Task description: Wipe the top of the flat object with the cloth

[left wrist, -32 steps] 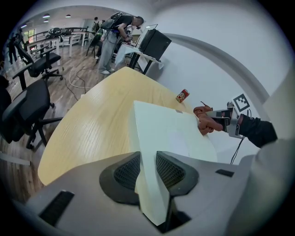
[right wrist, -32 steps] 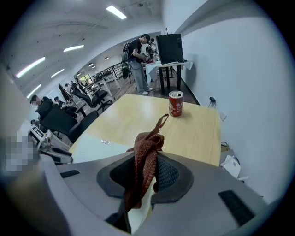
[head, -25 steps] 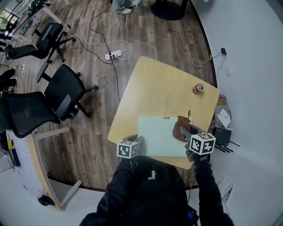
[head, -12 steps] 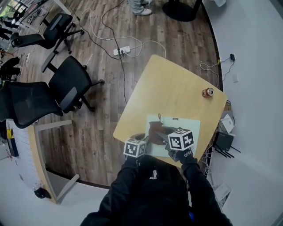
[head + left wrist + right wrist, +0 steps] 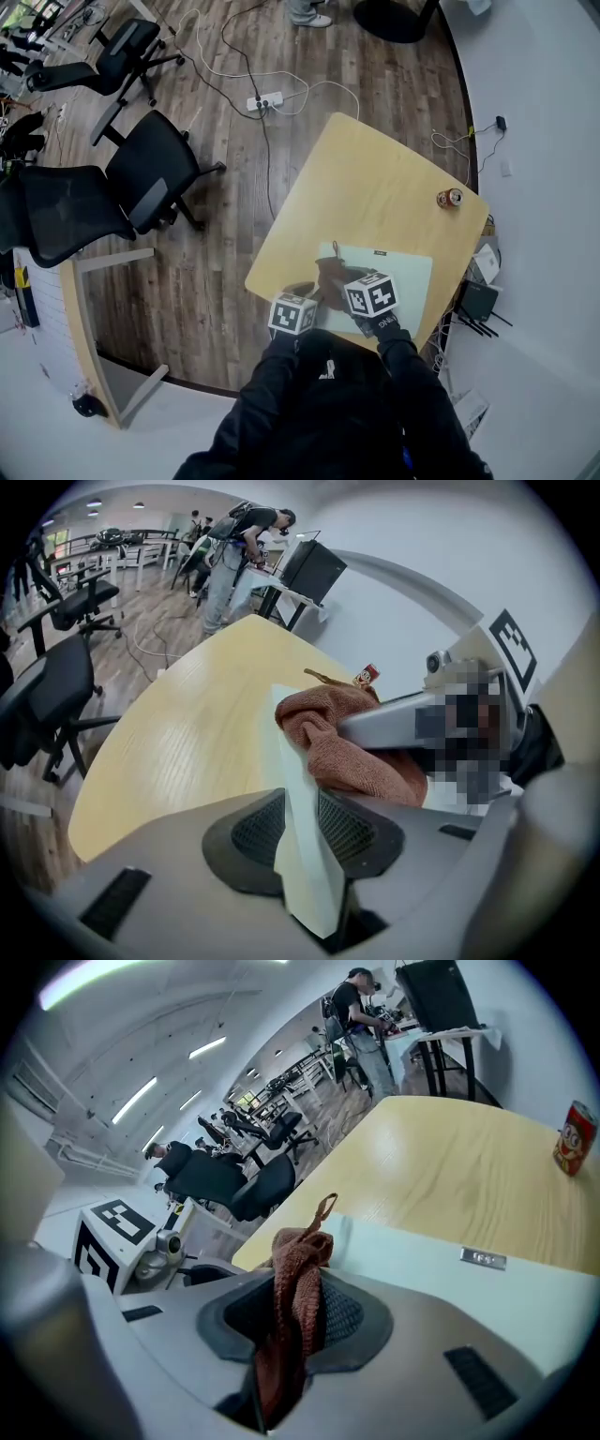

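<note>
Right gripper [image 5: 292,1321] clamps the cloth [image 5: 302,1251] (rust-brown) atop the flat object [image 5: 422,1255].

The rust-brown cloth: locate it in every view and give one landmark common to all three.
Head view: the cloth lies low centre, on the left part of the pale mat.
Left gripper view: the cloth sits centre right, just behind the mat's clamped edge.
Right gripper view: the cloth is lower centre, pinched in the right gripper.
Shared landmark: the red can, which stands beyond the cloth in both gripper views.
</note>
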`<state>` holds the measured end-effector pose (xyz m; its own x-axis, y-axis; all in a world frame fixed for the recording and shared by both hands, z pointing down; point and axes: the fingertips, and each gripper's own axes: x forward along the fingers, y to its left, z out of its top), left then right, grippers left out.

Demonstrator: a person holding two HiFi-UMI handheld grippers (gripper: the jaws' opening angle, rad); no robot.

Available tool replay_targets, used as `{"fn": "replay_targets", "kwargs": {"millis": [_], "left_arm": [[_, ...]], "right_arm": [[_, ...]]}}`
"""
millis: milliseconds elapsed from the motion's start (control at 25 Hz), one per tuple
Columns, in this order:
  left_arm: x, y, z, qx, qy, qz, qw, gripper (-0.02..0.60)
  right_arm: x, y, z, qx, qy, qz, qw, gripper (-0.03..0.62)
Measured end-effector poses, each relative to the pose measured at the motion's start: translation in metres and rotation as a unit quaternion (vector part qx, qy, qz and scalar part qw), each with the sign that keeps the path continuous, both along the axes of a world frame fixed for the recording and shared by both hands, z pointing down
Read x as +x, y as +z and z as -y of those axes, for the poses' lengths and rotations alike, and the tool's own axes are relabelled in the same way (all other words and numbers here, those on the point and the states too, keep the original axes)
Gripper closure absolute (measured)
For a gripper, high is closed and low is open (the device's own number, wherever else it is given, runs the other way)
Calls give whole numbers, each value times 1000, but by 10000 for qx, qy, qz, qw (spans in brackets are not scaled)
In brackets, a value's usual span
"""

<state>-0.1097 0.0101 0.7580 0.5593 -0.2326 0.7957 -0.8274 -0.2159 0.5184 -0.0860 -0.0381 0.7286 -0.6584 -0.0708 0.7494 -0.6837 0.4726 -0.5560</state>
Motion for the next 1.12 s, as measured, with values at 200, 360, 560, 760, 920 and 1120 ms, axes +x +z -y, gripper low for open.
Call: {"fn": "replay_targets", "kwargs": {"millis": [200,360,560,760,920,1120], "left_arm": [[-1,1,-1,-34,3,-11,10000,451],[-1,0,-2,-40,-4,13,10000,451],[0,0,-1,-23,-19,50,10000,451],[0,2,-2,-28,-29,105,9999,451],[-1,2,-1,-18,-16,142,9999,451],[-1,1,-1,-28,20,195,9998,451]], "right_arm": [[28,1,-1,129,386,-169,9990,488],[60,3,-2,181,661,-328,9971,488],[101,2,-7,237,878,-512,9945,488],[135,4,-10,263,1089,-618,9918,488],[155,2,-9,306,1240,-718,9892,488],[186,1,-9,381,1412,-882,9853,488]]}}
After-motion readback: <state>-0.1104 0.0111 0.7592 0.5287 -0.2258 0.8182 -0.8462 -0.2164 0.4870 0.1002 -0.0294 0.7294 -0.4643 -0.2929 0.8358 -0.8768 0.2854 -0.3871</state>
